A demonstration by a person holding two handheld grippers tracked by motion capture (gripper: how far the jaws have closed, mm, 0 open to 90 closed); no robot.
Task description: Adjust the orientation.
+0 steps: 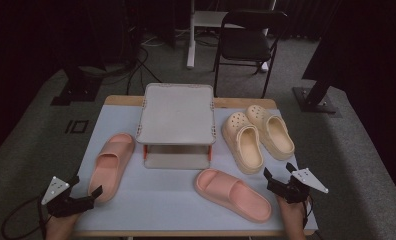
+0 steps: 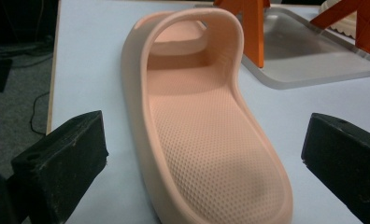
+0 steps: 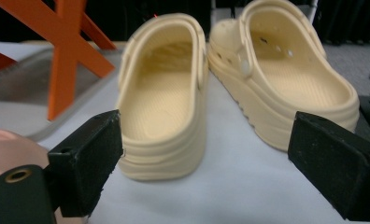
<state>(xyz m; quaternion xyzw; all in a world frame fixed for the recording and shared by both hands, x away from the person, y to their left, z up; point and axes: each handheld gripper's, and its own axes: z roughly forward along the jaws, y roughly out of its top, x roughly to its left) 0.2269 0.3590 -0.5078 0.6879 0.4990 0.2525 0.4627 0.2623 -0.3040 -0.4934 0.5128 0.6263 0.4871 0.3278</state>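
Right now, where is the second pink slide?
In the high view, the second pink slide lies near the table's front edge, right of centre, between the grey rack and the right gripper.

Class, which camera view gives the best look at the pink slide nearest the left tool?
The left gripper view: the left pink slide lies close between the open jaws, its dotted footbed sharp. The high view shows the slide whole but small.
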